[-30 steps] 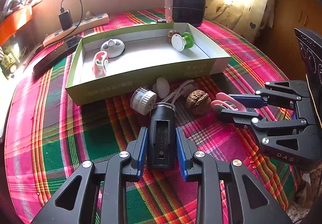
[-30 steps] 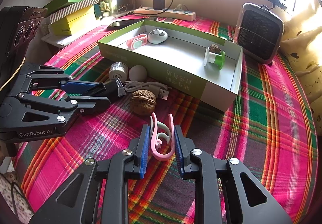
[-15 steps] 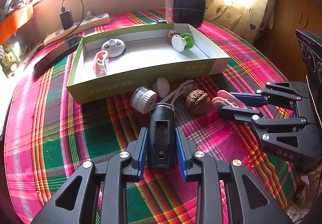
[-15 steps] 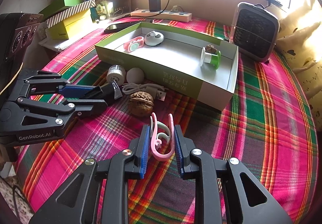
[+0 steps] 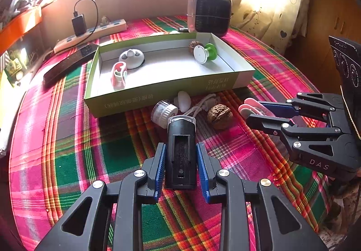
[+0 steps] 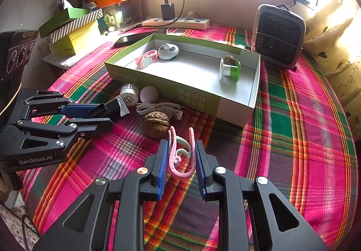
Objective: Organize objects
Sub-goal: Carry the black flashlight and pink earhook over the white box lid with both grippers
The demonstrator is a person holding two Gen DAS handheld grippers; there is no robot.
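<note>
The plaid tablecloth (image 5: pixel 67 160) covers the whole table, and on it the green box (image 5: pixel 158 95) lies at about 12 o'clock from both grippers, open on top. Inside it are already a white case (image 5: pixel 132 58), a red-and-white band (image 5: pixel 118 74), a green-and-white spool (image 5: pixel 205 53) and a dark nut (image 5: pixel 195 44).

The left gripper (image 5: pixel 181 157) has its jaws clamped on the black device (image 5: pixel 181 149), which stands between the blue pads with its clear cap pointing toward the box. The right gripper (image 6: pixel 181 156) has its jaws clamped on the pink clip (image 6: pixel 180 156); the two pink arms press against the pads.

In front of the box wall, at 12 o'clock of the left gripper, stay a small white jar (image 5: pixel 163 113), a white ball (image 5: pixel 183 97), a white cable (image 5: pixel 203 104) and a walnut (image 5: pixel 220 115).

The step in hand seems to be the carrying of both held things into the box. To do it well, each gripper should rise enough to pass over the near wall, and open only above a bare part of the floor. The clip is thin and springy, so it may jump when released; a low release is safer. The two grippers are near each other, so going one after another avoids a knock.
</note>
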